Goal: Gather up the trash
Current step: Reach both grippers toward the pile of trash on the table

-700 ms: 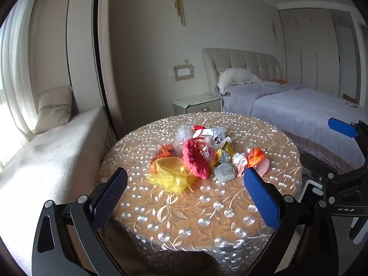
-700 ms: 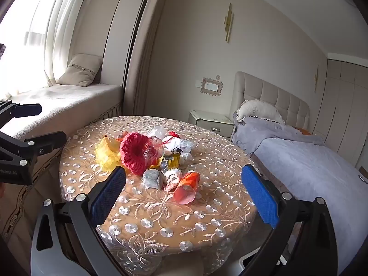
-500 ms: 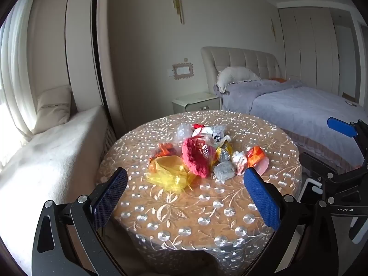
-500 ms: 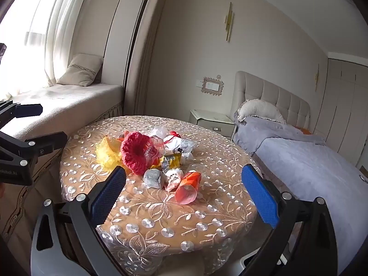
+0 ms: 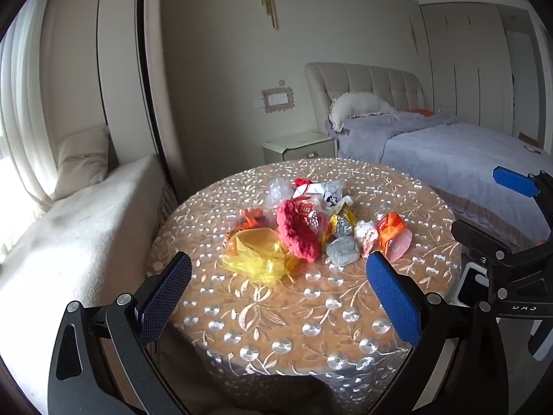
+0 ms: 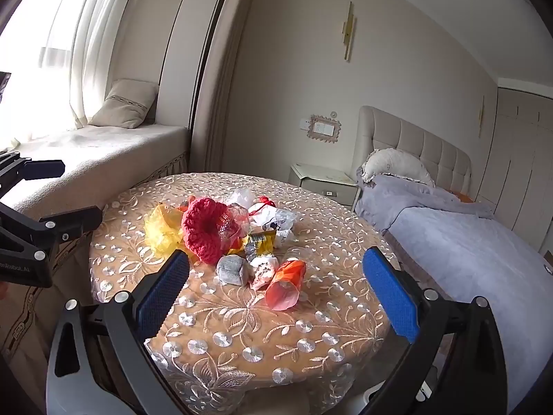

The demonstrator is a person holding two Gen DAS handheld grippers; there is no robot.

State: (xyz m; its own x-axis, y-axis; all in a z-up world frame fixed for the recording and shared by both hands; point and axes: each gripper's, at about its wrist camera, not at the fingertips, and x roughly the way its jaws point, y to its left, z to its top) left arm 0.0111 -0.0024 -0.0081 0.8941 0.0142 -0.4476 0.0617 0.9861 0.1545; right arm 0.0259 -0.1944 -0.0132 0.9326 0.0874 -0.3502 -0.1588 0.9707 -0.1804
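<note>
A pile of trash lies mid-table on a round table point(image 5: 311, 314) with an embroidered orange cloth. It holds a yellow mesh bag point(image 5: 257, 254), a red knitted piece point(image 5: 299, 233), a grey wad point(image 5: 341, 250), an orange plastic cup point(image 5: 392, 231) on its side and white wrappers point(image 5: 323, 193). In the right wrist view the red piece point(image 6: 204, 230), grey wad point(image 6: 233, 269) and orange cup point(image 6: 287, 283) show too. My left gripper point(image 5: 276, 297) is open and empty, short of the pile. My right gripper point(image 6: 273, 290) is open and empty, near the cup.
A bed point(image 5: 449, 148) with grey covers stands right of the table. A nightstand point(image 5: 299, 147) is behind it. A cushioned window seat point(image 5: 69, 221) with a pillow runs along the left. The table point(image 6: 242, 328) fills the foreground.
Both grippers have drifted slightly toward the table; the pile sits a little nearer in both views. Nothing was grasped or moved.
</note>
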